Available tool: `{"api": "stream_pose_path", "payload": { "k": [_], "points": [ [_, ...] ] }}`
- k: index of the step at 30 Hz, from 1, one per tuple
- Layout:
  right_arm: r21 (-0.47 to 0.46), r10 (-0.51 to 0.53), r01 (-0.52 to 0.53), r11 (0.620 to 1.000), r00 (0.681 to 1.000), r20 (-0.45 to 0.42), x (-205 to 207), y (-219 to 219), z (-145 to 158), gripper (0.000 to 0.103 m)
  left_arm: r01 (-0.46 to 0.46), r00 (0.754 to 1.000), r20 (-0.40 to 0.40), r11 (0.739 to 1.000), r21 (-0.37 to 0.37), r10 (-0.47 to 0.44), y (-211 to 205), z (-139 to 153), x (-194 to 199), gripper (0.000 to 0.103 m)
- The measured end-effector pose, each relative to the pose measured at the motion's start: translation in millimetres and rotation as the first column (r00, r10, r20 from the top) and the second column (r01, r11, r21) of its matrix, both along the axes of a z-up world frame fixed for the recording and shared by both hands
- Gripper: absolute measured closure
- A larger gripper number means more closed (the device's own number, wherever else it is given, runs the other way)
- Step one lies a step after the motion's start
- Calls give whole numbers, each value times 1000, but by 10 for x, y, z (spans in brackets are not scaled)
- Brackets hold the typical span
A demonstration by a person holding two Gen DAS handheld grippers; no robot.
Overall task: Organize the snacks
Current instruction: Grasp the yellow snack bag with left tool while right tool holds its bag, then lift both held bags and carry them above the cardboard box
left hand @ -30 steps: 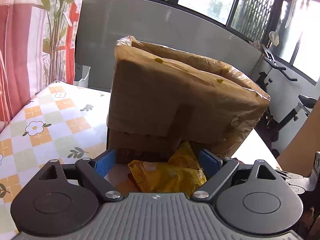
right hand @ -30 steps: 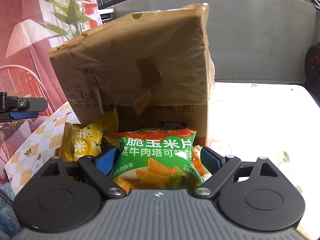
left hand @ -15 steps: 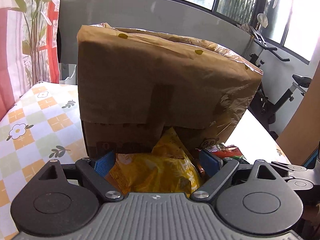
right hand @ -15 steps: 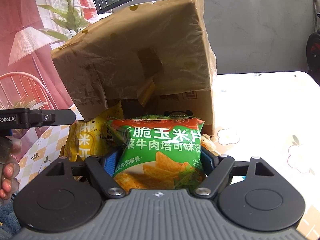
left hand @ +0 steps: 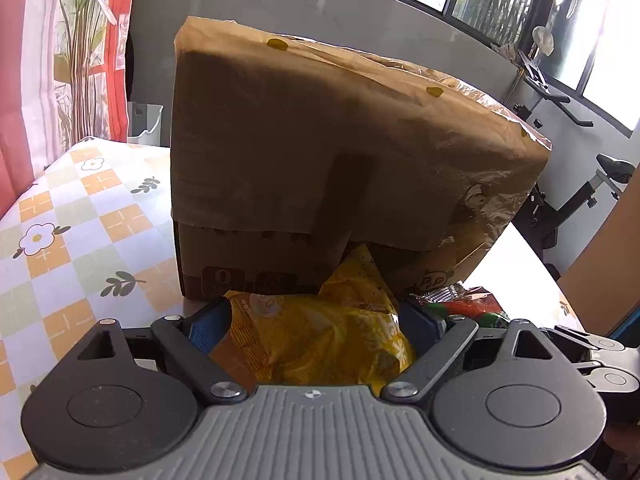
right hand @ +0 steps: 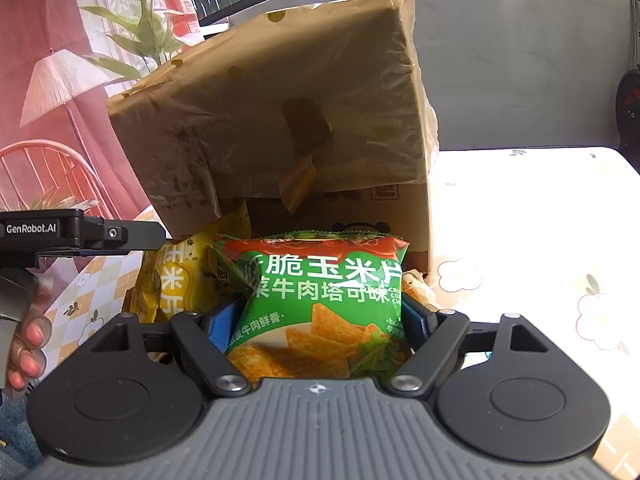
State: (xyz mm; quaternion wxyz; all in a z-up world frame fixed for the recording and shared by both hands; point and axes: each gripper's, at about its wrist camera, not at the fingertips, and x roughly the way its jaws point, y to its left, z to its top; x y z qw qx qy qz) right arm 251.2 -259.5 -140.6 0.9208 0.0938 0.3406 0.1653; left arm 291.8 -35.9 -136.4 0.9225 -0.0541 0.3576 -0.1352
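Note:
A tall cardboard box (left hand: 320, 168) with its flap folded down stands on the table; it also shows in the right wrist view (right hand: 288, 128). My left gripper (left hand: 316, 324) has its blue pads on both sides of a yellow snack bag (left hand: 320, 332), close in front of the box. My right gripper (right hand: 320, 320) is shut on a green corn chip bag (right hand: 320, 300), held upright just in front of the box. The yellow bag (right hand: 180, 280) shows to its left, with the left gripper's body (right hand: 80, 234) beside it. The green bag's red top (left hand: 468, 304) shows in the left wrist view.
The table has a checked flower tablecloth (left hand: 80, 232), sunlit white on the right (right hand: 540, 240). A pink curtain and a plant (right hand: 132, 32) stand to the left. An exercise bike (left hand: 580, 184) stands beyond the table's right edge. A brown board (left hand: 608, 264) leans at the right.
Both grippers have moved closer to the box. The right fingers have closed on the green bag, and the yellow bag sits deeper between the left fingers.

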Motion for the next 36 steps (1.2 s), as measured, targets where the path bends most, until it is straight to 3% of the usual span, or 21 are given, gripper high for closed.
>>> {"api": "stream_pose_path", "payload": {
  "k": [4,7,15,20,24,28,30,31,36],
  "points": [
    [-3,2,-2,1000,1000,0,-1,11,-1,22,27,999,33,1000,6,-27,-57,-38,-49,11],
    [-1,2,-2,1000,1000,-2,2,5,-2,22,-43,999,24,999,1,43,-22,-89,-37,11],
    [0,7,-7,1000,1000,-5,12,6,-3,22,-66,996,-63,983,-172,56,178,-288,17,9],
    [-2,10,-10,1000,1000,-6,14,8,-2,22,-74,993,-104,972,-224,52,193,-386,74,6],
    [-5,12,-12,1000,1000,-7,14,10,0,22,-25,993,-118,976,-215,0,93,-430,128,7],
    [-15,17,-17,1000,1000,-6,14,21,8,22,11,993,-113,980,-198,-34,26,-506,167,8],
    [-17,20,-20,1000,1000,-6,11,19,10,22,16,990,-131,968,-251,-50,56,-542,195,18],
    [-16,21,-21,1000,1000,-7,8,18,9,22,15,989,-137,966,-258,-52,58,-552,196,19],
    [-19,25,-26,999,1000,-12,13,29,8,22,45,992,-107,975,-218,-69,20,-497,147,28]
  ]
}}
